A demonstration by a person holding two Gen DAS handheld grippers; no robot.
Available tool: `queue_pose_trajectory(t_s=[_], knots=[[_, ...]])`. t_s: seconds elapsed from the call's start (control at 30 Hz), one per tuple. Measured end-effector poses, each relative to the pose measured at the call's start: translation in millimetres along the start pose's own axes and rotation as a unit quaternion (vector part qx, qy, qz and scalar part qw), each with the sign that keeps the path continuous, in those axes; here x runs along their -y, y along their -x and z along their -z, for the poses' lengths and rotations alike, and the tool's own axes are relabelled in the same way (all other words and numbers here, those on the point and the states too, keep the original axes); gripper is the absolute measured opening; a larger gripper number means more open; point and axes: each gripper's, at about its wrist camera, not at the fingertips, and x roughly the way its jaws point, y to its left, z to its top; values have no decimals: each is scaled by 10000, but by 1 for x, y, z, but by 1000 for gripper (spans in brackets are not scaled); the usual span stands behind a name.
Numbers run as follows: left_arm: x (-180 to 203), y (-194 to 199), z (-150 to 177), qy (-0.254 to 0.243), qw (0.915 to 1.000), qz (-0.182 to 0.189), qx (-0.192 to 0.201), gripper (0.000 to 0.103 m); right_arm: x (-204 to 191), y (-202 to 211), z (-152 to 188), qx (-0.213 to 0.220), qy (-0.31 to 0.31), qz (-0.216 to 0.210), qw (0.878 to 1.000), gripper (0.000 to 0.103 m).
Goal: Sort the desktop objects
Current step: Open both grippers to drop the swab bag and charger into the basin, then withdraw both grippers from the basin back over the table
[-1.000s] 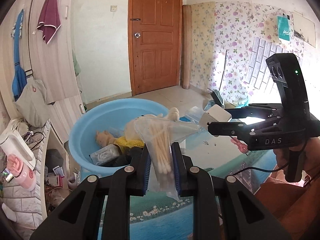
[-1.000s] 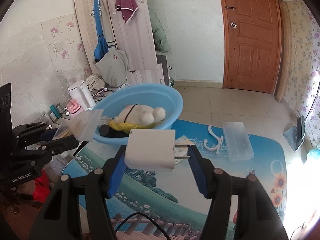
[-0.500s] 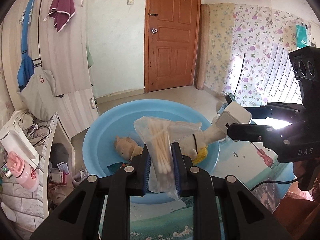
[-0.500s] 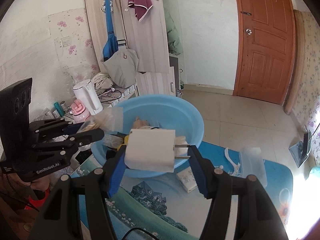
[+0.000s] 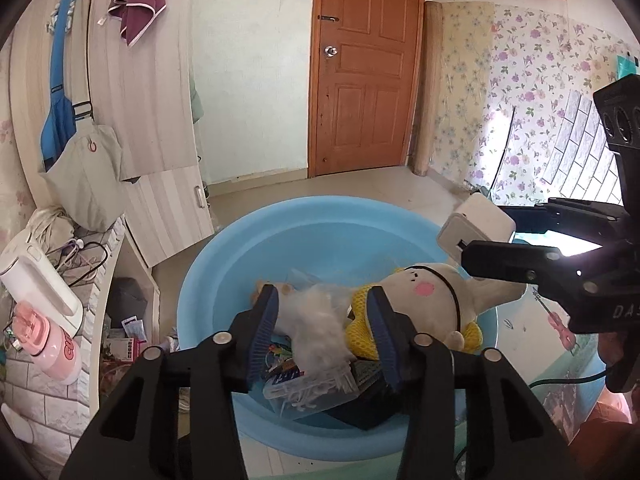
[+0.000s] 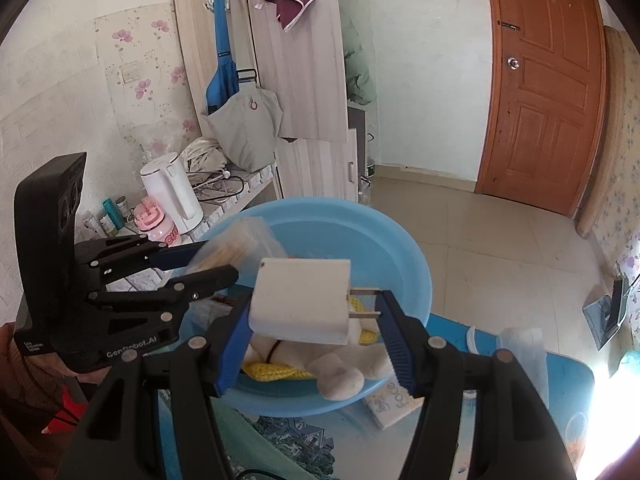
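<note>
My left gripper point(image 5: 322, 322) is open over the blue basin point(image 5: 256, 248); the clear bag of cotton swabs point(image 5: 316, 344) is blurred between and below its jaws, over the items in the basin. The right wrist view shows the bag point(image 6: 236, 248) between the left gripper's spread fingers point(image 6: 200, 280). My right gripper point(image 6: 312, 320) is shut on a white plug charger point(image 6: 300, 306), prongs to the right, held above the basin's point(image 6: 412, 280) near rim. The charger also shows in the left wrist view point(image 5: 476, 228). A cream plush toy with yellow knit point(image 5: 432, 296) lies in the basin.
A clear plastic box point(image 6: 524, 348), a white hook point(image 6: 472, 340) and a small printed packet point(image 6: 392, 400) lie on the blue picture mat point(image 6: 568, 376). A white kettle point(image 6: 172, 192) and pink bottle point(image 6: 154, 224) stand on the shelf left of the basin. Several items lie under the plush.
My left gripper has opened over the basin and let the swab bag go; the bag is dropping. Both grippers moved forward over the basin. The right keeps the charger.
</note>
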Motion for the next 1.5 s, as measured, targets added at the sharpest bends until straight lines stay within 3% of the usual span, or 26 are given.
queue_pose_trajectory(t_s=[0.13, 0.23, 0.63, 1.5], knots=[[2, 10, 1, -122, 9998, -76, 97, 64, 2, -8, -9, 24, -41, 3, 10000, 60], [1, 14, 3, -125, 9998, -129, 79, 68, 0, -14, -12, 4, -43, -45, 10000, 61], [14, 30, 19, -153, 9999, -54, -59, 70, -7, -5, 5, -70, -70, -80, 9999, 61], [107, 67, 50, -649, 9971, 364, -184, 84, 59, 80, 97, -16, -1019, 533, 9934, 61]])
